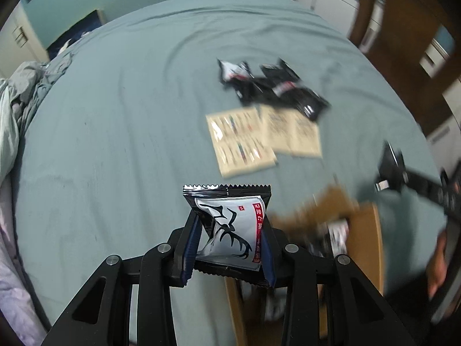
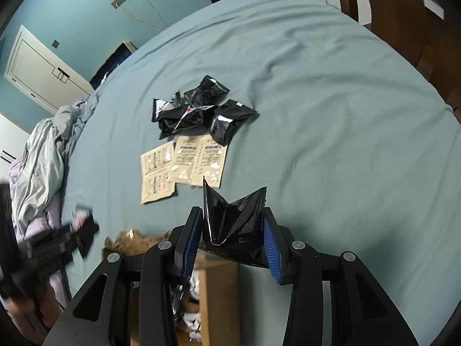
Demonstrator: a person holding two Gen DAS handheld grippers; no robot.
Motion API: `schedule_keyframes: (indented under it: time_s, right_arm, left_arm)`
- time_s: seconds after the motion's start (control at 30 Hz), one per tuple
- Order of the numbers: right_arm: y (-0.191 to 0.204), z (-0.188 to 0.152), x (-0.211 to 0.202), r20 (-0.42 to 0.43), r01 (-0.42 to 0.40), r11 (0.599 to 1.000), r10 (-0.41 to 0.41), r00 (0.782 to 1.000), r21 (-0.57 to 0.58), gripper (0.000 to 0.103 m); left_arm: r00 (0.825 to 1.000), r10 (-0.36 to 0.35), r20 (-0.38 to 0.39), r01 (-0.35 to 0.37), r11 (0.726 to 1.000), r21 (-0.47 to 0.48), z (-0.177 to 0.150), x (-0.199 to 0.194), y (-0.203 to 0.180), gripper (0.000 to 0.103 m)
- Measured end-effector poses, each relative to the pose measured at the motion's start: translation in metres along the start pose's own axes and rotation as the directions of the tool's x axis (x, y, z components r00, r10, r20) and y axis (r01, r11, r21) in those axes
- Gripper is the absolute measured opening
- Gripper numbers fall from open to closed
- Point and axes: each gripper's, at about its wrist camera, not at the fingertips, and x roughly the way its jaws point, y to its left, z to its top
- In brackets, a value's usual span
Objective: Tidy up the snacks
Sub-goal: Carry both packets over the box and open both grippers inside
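Left wrist view: left tool point(image 1: 229, 238) clamped on antler-print packet point(image 1: 230, 230) | right tool point(image 2: 232, 238) clamped on black packet point(image 2: 233, 222) | both above bed point(image 2: 331, 115), cardboard box point(image 2: 219, 288) below.

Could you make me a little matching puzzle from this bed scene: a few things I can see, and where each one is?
Things:
1. Antler-print packet
2. Plain black packet
3. Beige sachets
4. Cardboard box

Places:
A. Flat on the bedsheet
B. In the right tongs
C. Below both tongs, open
D. In the left tongs

Pairs: 1-D, 2-B, 3-A, 4-C
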Motion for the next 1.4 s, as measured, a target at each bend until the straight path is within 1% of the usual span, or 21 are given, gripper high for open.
schedule_keyframes:
  time_s: [0.07, 0.13, 0.2, 0.27, 0.33, 0.37, 0.43, 0.5, 0.53, 0.57, 0.6, 0.63, 0.67, 0.7, 0.73, 0.83, 0.97, 1.1, 1.23, 1.33, 1.4]
  right_arm:
    - [0.001, -0.009, -0.007, 0.002, -0.008, 1.0, 0.008, 1.0, 0.008, 0.04]
    - [0.005, -0.019, -0.018, 0.018, -0.03, 1.0, 0.03, 0.999, 0.001, 0.04]
    - [0.007, -0.025, -0.03, 0.044, -0.042, 0.999, 0.043, 0.998, -0.013, 0.04]
    - [0.008, -0.034, -0.04, 0.074, -0.051, 0.999, 0.052, 0.996, -0.019, 0.04]
    - [0.008, -0.043, -0.046, 0.077, -0.069, 0.998, 0.07, 0.995, -0.008, 0.041]
    - [0.008, -0.045, -0.046, 0.071, -0.075, 0.997, 0.075, 0.995, -0.003, 0.041]
    - [0.01, -0.051, -0.044, 0.056, -0.079, 0.997, 0.078, 0.995, -0.001, 0.041]
    - [0.018, -0.057, -0.044, 0.054, -0.065, 0.997, 0.067, 0.996, -0.04, 0.041]
    - [0.022, -0.059, -0.044, 0.054, -0.067, 0.996, 0.07, 0.996, -0.062, 0.041]
    - [0.026, -0.06, -0.043, 0.051, -0.075, 0.994, 0.079, 0.996, -0.08, 0.041]
    - [0.03, -0.062, -0.042, 0.046, -0.085, 0.992, 0.09, 0.995, -0.095, 0.041]
    - [0.032, -0.063, -0.042, 0.039, -0.091, 0.99, 0.096, 0.995, -0.104, 0.041]
    - [0.034, -0.064, -0.04, 0.031, -0.092, 0.989, 0.096, 0.995, -0.114, 0.041]
    - [0.036, -0.065, -0.038, 0.025, -0.088, 0.989, 0.092, 0.995, -0.123, 0.041]
    - [0.038, -0.066, -0.036, 0.018, -0.078, 0.987, 0.081, 0.997, -0.139, 0.041]
    - [0.047, -0.066, -0.031, 0.011, -0.059, 0.981, 0.062, 0.998, -0.185, 0.041]
    - [0.055, -0.069, -0.029, -0.007, -0.089, 0.971, 0.089, 0.996, -0.221, 0.041]
    - [0.065, -0.075, -0.028, -0.016, -0.116, 0.953, 0.116, 0.993, -0.281, 0.041]
    - [0.074, -0.082, -0.023, -0.031, -0.108, 0.935, 0.104, 0.994, -0.338, 0.045]
    - [0.075, -0.084, -0.018, -0.063, -0.133, 0.936, 0.119, 0.991, -0.324, 0.047]
    - [0.074, -0.083, -0.02, -0.057, -0.14, 0.942, 0.128, 0.99, -0.305, 0.047]
  left_arm:
    - [0.999, -0.049, -0.003, 0.049, 0.999, -0.015, -0.012, -0.008, 0.004, 0.036]
    - [0.997, -0.077, -0.005, 0.077, 0.997, -0.013, -0.02, -0.012, 0.005, 0.036]
    - [0.996, -0.093, -0.009, 0.093, 0.995, 0.018, -0.032, -0.015, 0.0, 0.036]
    - [0.993, -0.114, -0.031, 0.116, 0.989, 0.088, -0.042, -0.015, -0.013, 0.036]
    - [0.995, -0.094, -0.027, 0.098, 0.978, 0.183, -0.051, -0.015, -0.029, 0.036]
    - [0.996, -0.087, -0.025, 0.091, 0.974, 0.209, -0.053, -0.016, -0.034, 0.036]
    - [0.994, -0.103, -0.022, 0.105, 0.969, 0.223, -0.052, -0.015, -0.04, 0.037]
    - [0.99, -0.137, -0.042, 0.143, 0.967, 0.213, -0.051, -0.014, -0.041, 0.037]
    - [0.987, -0.15, -0.054, 0.158, 0.966, 0.207, -0.05, -0.012, -0.041, 0.039]
    - [0.986, -0.155, -0.061, 0.165, 0.965, 0.205, -0.049, -0.01, -0.042, 0.049]
    - [0.986, -0.147, -0.075, 0.159, 0.965, 0.208, -0.049, -0.006, -0.042, 0.06]
    - [0.991, -0.109, -0.078, 0.124, 0.968, 0.217, -0.049, -0.003, -0.043, 0.077]
    - [0.995, -0.071, -0.066, 0.084, 0.972, 0.221, -0.048, -0.002, -0.042, 0.08]
    - [0.999, -0.03, -0.045, 0.04, 0.974, 0.222, -0.047, -0.002, -0.04, 0.08]
    - [0.999, -0.013, -0.037, 0.021, 0.977, 0.214, -0.045, -0.003, -0.038, 0.08]
    - [1.0, 0.016, -0.021, -0.013, 0.99, 0.139, -0.039, -0.005, -0.022, 0.08]
    - [0.997, 0.075, 0.002, -0.075, 0.994, 0.076, -0.034, -0.006, -0.006, 0.08]
    - [0.998, 0.07, 0.001, -0.07, 0.997, 0.029, -0.031, -0.005, 0.005, 0.08]
    - [0.998, 0.067, -0.002, -0.067, 0.997, 0.026, -0.031, -0.005, 0.006, 0.08]
    - [0.997, 0.073, 0.0, -0.073, 0.997, 0.023, -0.03, -0.004, 0.005, 0.08]
    - [0.997, 0.074, 0.002, -0.074, 0.997, 0.021, -0.03, -0.005, 0.005, 0.08]
